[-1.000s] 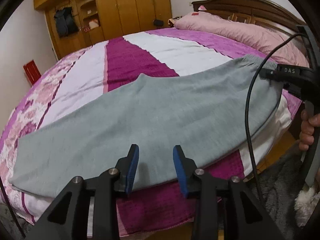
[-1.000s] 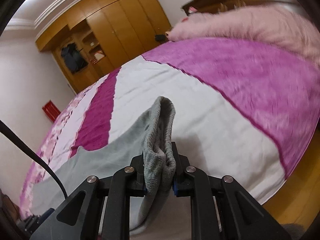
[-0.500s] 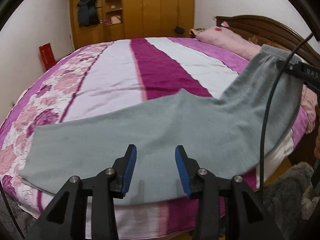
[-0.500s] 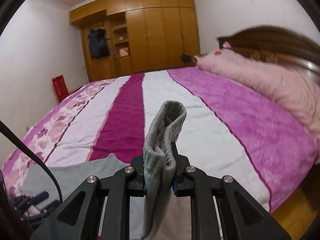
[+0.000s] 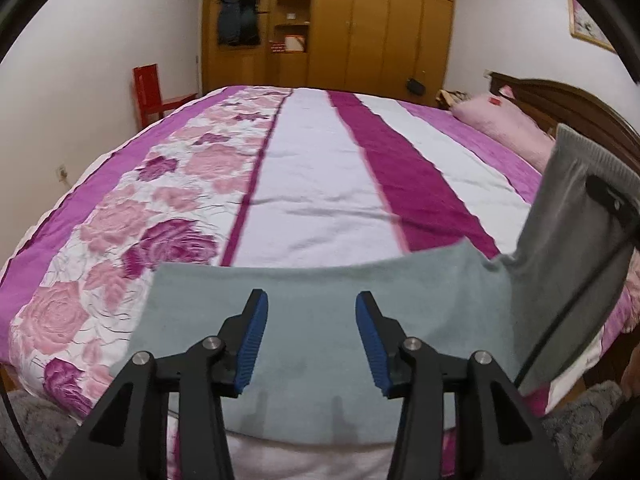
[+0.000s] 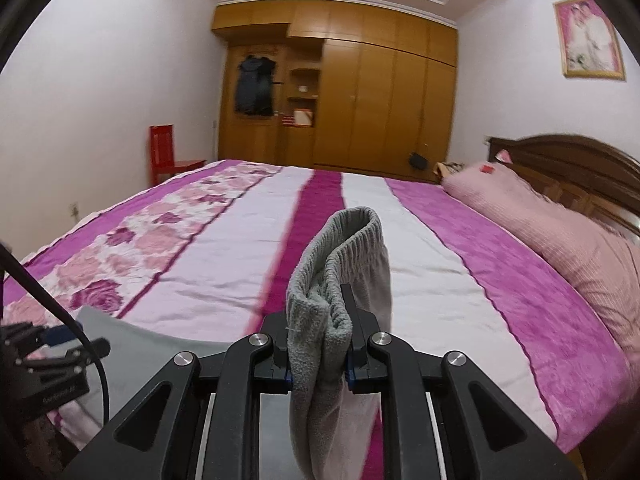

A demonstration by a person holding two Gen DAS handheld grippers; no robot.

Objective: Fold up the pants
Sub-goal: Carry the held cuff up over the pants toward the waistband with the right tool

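Observation:
Grey pants (image 5: 320, 320) lie along the near edge of the bed. Their leg end is flat on the cover at the left. Their waist end (image 5: 576, 216) is lifted up at the right. My left gripper (image 5: 308, 344) is open and empty, hovering just above the flat leg part. My right gripper (image 6: 318, 360) is shut on the pants' ribbed waistband (image 6: 344, 256), which stands up out of the jaws and hangs below them. The right gripper's body shows at the right edge of the left wrist view (image 5: 612, 200).
The bed has a pink, white and magenta striped cover (image 5: 320, 184) with a rose pattern at the left. A pink pillow (image 6: 560, 232) lies by the dark wooden headboard (image 6: 580, 160). A wooden wardrobe (image 6: 360, 100) and a red chair (image 6: 164, 152) stand beyond the bed.
My right gripper has lifted the waistband higher and carried it leftward over the pants. Both views have tilted up and swung left. My left gripper stays open over the leg part.

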